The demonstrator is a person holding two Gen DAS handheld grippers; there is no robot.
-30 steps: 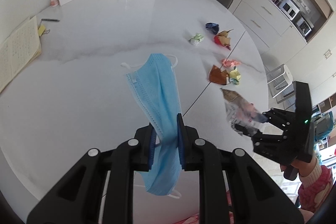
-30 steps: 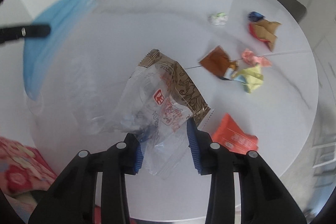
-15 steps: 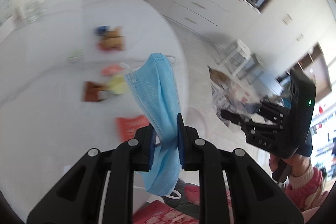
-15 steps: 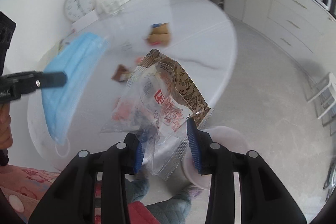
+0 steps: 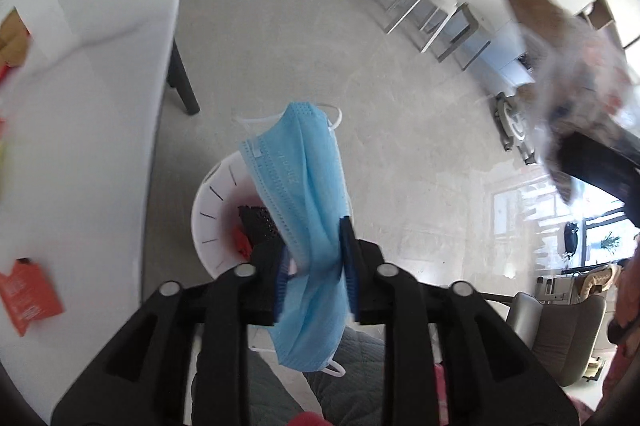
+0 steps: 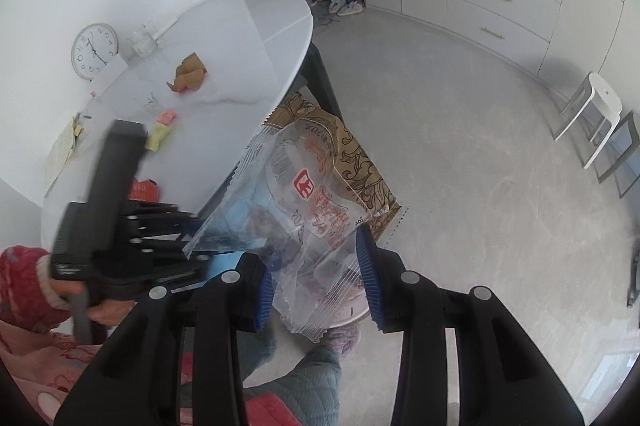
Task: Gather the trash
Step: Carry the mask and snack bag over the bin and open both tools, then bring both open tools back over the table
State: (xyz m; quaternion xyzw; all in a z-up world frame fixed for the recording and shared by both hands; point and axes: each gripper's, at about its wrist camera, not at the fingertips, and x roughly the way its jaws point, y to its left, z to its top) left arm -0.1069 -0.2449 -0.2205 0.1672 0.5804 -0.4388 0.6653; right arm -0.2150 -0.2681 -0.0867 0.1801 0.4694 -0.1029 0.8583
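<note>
My left gripper (image 5: 314,276) points down over a white bin (image 5: 216,210) on the floor that holds black and red scraps. A blue face mask (image 5: 304,194) hangs between its pads, and the jaws are opening and stand wider than the bunched cloth. My right gripper (image 6: 316,282) is shut on a clear plastic wrapper (image 6: 320,194) with a brown patterned end. That wrapper (image 5: 568,58) shows blurred at the upper right of the left wrist view. The left gripper (image 6: 196,238) sits just left of the wrapper, held by a hand in a red sleeve.
The white round table (image 6: 224,58) still carries crumpled brown paper (image 6: 190,72), pink and yellow scraps (image 6: 160,134) and an orange packet (image 5: 30,298). A clock (image 6: 94,50) leans at its back. A white stool (image 6: 596,110) and cabinets stand across the floor. Quilted grey trouser legs (image 5: 260,386) lie below.
Both grippers swung off the table to above the floor and the white bin. The left jaws have widened around the mask. The right gripper kept its hold on the wrapper.
</note>
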